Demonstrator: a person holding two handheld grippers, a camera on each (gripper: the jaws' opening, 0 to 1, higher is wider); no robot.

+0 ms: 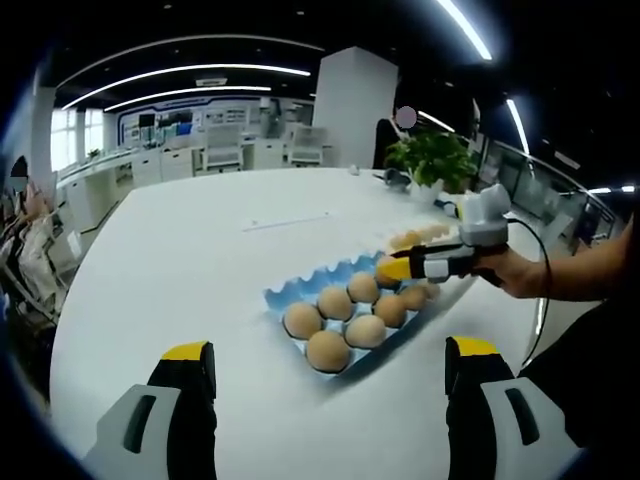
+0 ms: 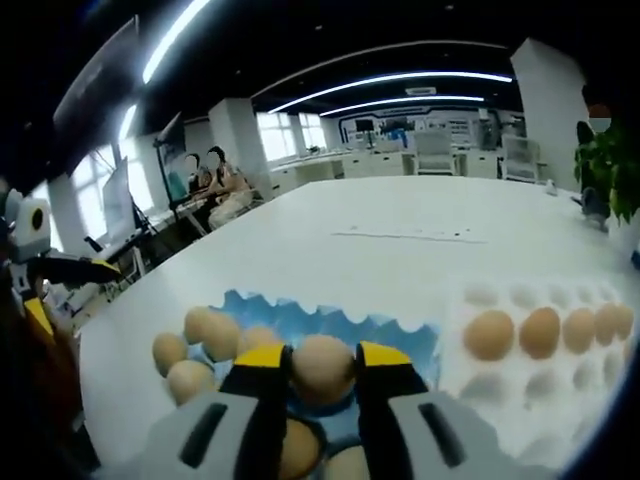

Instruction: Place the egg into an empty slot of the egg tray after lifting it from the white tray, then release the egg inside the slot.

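Resting between jaws, tan egg

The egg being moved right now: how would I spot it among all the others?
Find the big white table, then the blue egg tray beside the white tray. Just over the blue tray, one brown egg sits pinched between the yellow-tipped jaws of the right hand-held gripper. Every other egg rests in a tray slot; this one alone is gripped.
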